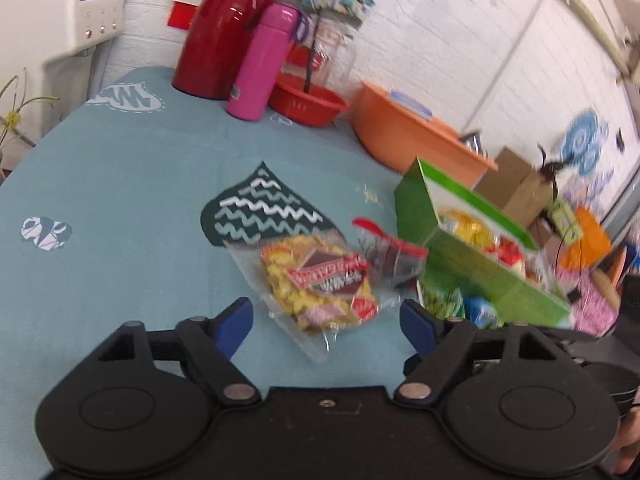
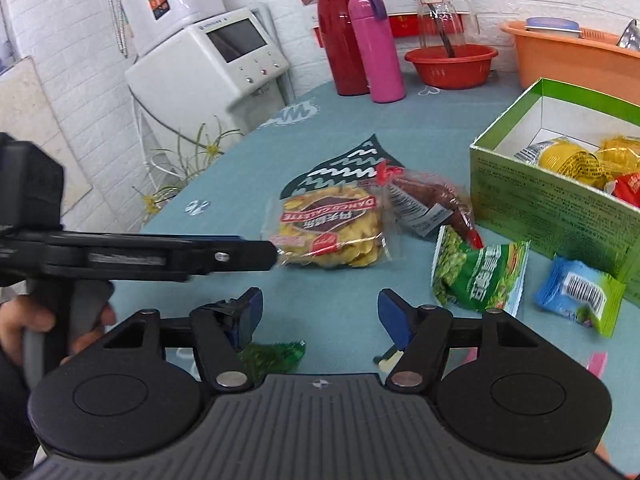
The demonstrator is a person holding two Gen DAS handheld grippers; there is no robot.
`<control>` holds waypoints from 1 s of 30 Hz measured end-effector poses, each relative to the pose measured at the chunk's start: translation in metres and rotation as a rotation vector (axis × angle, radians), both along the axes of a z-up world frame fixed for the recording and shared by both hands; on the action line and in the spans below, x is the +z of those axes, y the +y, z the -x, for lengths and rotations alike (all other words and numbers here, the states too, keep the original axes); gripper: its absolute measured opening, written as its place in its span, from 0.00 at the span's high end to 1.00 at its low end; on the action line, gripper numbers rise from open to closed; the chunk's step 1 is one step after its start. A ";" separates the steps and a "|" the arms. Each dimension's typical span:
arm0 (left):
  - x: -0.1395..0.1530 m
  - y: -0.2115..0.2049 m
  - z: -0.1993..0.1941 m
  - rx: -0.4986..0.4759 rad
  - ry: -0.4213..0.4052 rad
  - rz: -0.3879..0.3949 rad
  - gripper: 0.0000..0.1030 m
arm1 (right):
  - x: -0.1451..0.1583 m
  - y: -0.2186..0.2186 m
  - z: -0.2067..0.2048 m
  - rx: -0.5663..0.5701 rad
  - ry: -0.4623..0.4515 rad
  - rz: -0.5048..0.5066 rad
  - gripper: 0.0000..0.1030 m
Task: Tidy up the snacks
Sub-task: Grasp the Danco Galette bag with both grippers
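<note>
A clear packet of yellow cookies (image 1: 320, 284) (image 2: 332, 236) lies on the teal tablecloth. My left gripper (image 1: 326, 326) is open, its blue fingers either side of the packet's near end. From the right wrist view the left gripper (image 2: 274, 254) comes in from the left, its tip at the packet's edge. A red-tipped sausage packet (image 1: 390, 254) (image 2: 432, 200) lies just beyond. The green box (image 1: 480, 268) (image 2: 548, 216) holds gold-wrapped and red snacks. A green pea packet (image 2: 480, 276) and a blue packet (image 2: 580, 292) lie beside it. My right gripper (image 2: 320, 312) is open and holds nothing.
A red thermos (image 2: 340, 32), pink bottle (image 2: 380, 48), red bowl (image 2: 452, 64) with a glass jar, and orange basin (image 2: 572, 56) line the far table edge. A white machine (image 2: 208, 64) and plant stand off the left edge. A small green wrapper (image 2: 272, 356) lies under my right gripper.
</note>
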State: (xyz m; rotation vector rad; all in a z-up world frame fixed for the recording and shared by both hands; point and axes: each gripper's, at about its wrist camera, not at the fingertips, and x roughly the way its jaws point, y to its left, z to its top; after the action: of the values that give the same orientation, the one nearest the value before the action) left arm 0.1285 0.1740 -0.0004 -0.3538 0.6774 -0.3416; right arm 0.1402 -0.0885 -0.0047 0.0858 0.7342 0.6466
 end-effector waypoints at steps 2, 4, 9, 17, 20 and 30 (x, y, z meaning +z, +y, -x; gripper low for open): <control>0.000 0.001 -0.009 0.016 0.007 0.016 0.00 | 0.001 0.001 -0.011 -0.013 0.007 -0.004 0.00; -0.004 0.002 -0.017 0.026 0.021 0.029 0.00 | 0.001 0.002 -0.022 -0.041 0.008 0.006 0.00; -0.013 0.007 -0.030 0.040 0.049 0.074 0.00 | -0.007 0.006 -0.052 -0.077 0.023 0.061 0.04; -0.028 0.006 -0.039 0.026 0.088 0.076 0.20 | -0.016 0.028 -0.071 -0.022 -0.004 0.068 0.10; -0.026 0.005 -0.031 0.023 0.094 0.062 0.20 | -0.017 0.027 -0.071 -0.014 -0.007 0.058 0.12; -0.023 0.027 0.002 0.075 0.114 0.064 0.04 | -0.015 0.017 -0.036 0.150 0.049 0.028 0.31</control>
State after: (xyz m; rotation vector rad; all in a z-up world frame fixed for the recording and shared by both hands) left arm 0.1262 0.2007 -0.0231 -0.4609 0.7644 -0.2738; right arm 0.1763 -0.0714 -0.0195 0.0209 0.8023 0.7792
